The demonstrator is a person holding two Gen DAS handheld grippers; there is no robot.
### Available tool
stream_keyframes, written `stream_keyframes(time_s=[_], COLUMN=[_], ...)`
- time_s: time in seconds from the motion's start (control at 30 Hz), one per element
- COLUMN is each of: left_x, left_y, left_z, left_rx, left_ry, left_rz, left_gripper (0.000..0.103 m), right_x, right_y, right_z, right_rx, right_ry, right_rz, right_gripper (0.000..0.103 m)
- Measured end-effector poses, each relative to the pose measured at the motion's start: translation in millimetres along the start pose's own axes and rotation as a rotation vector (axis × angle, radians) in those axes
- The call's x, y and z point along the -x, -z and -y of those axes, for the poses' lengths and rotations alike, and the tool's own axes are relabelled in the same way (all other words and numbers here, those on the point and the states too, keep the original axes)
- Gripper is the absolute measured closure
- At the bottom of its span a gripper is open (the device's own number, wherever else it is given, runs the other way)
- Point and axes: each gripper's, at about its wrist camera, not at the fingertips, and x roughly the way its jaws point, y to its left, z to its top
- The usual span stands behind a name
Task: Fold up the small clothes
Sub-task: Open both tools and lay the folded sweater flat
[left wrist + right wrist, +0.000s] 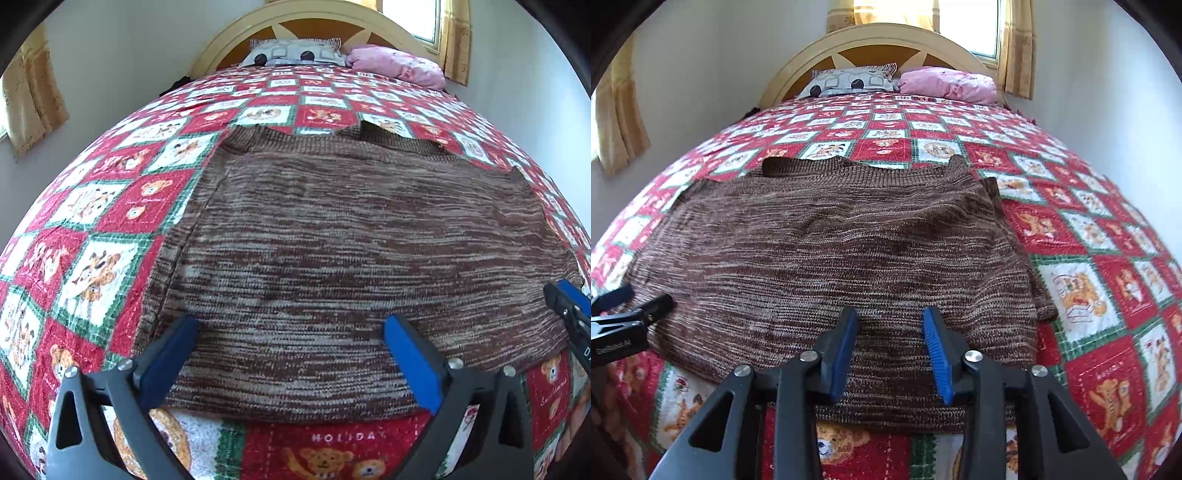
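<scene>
One bed [122,206] fills both views, covered by a quilt [1082,291] of red and white squares with teddy bears and green borders; a near red square in the left view reads HOLIDAY. At the far end stands a curved cream headboard [879,37], with a grey patterned pillow [849,81] on the left and a pink pillow [949,85] on the right just in front of it. Yellow curtains [1015,48] hang at the window behind the headboard and at the left wall.

A brown marled knit sweater [351,240] lies flat on the near half of the quilt, its hem toward the cameras and its neckline on the far side. Both sides look folded in, with a darker ribbed edge showing at the far right corner and a small flap sticking out at the right side in the right view.

The left gripper [291,339] hangs over the near left part of the hem, its blue pads spread wide with nothing between them. The right gripper [890,332] sits over the near right part of the hem, its pads apart but narrower, and also holding nothing; whether the tips touch the knit I cannot tell. Each gripper shows at the edge of the other's view
</scene>
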Motion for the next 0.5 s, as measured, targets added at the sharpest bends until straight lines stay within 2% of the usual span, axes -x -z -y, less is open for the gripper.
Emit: stream_keyframes(time_s=[0.17, 0.23, 0.33, 0.37, 0.5], left_x=[8, 21, 35, 35, 8], left_y=[2, 2, -4, -9, -22], left_z=[-8, -22, -46, -52, -64], left_rx=[0.034, 0.091, 0.165, 0.177, 0.218], left_ry=[0.032, 0.048, 0.001, -0.014, -0.047], left_rz=[0.025, 0.082, 0.171, 0.173, 0.067], left_gripper=[0.0, 0.0, 0.0, 0.0, 0.0], right_x=[0, 0, 0, 0, 0], right_y=[1, 1, 1, 1, 1], right_z=[-6, -4, -3, -3, -3], right_rx=[0.023, 0.014, 0.008, 0.01, 0.008], right_ry=[0.019, 0.01, 0.003, 0.004, 0.002], right_rz=[0.004, 0.005, 0.007, 0.007, 0.007], right_gripper=[0.058, 0.058, 0.058, 0.058, 0.057])
